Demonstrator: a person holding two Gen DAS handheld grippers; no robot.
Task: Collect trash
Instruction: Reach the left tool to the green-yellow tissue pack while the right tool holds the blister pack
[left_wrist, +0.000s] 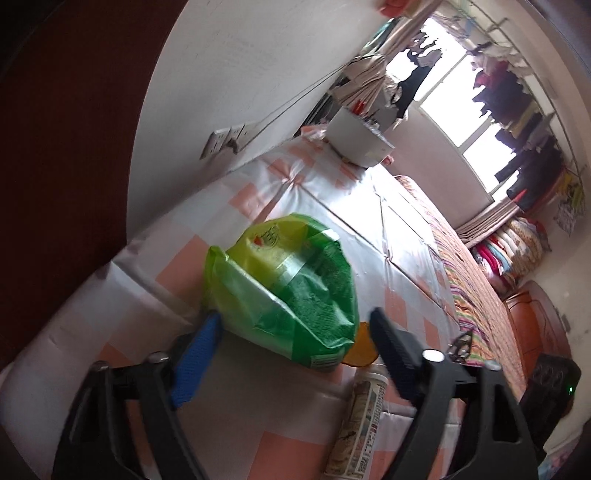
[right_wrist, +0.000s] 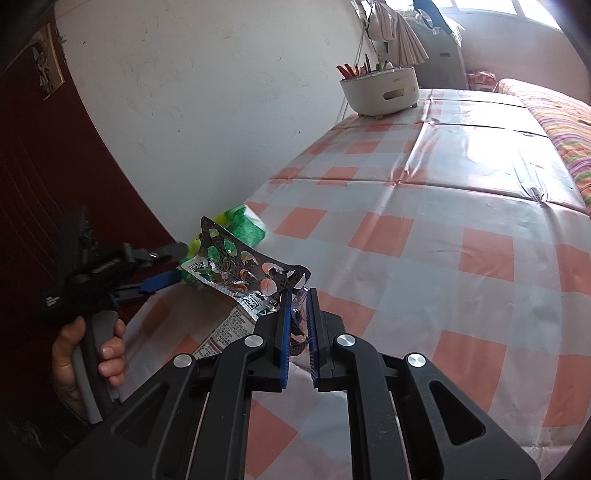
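**Pill sheet pinched, green bag between spread fingers**

Left wrist view: left gripper spread wide, nothing clamped. Between its fingers a green bag, crumpled, lying on the checked tablecloth near the wall-side edge of the table; blue pad of one finger just beside the bag's edge, contact impossible to tell. Beside the bag's other end an orange item, partly hidden. Next to that a printed tube, lying flat toward the near edge. Far end of the table: a white tub full of sticks, close to the wall.

Right wrist view: right gripper nearly closed, pinching one corner of an empty pill sheet, held up off the tablecloth. Behind the sheet, the green bag by the wall-side edge. Left gripper at the left, gripped by a hand, one blue-padded finger at the bag. White tub at the far corner by the wall.
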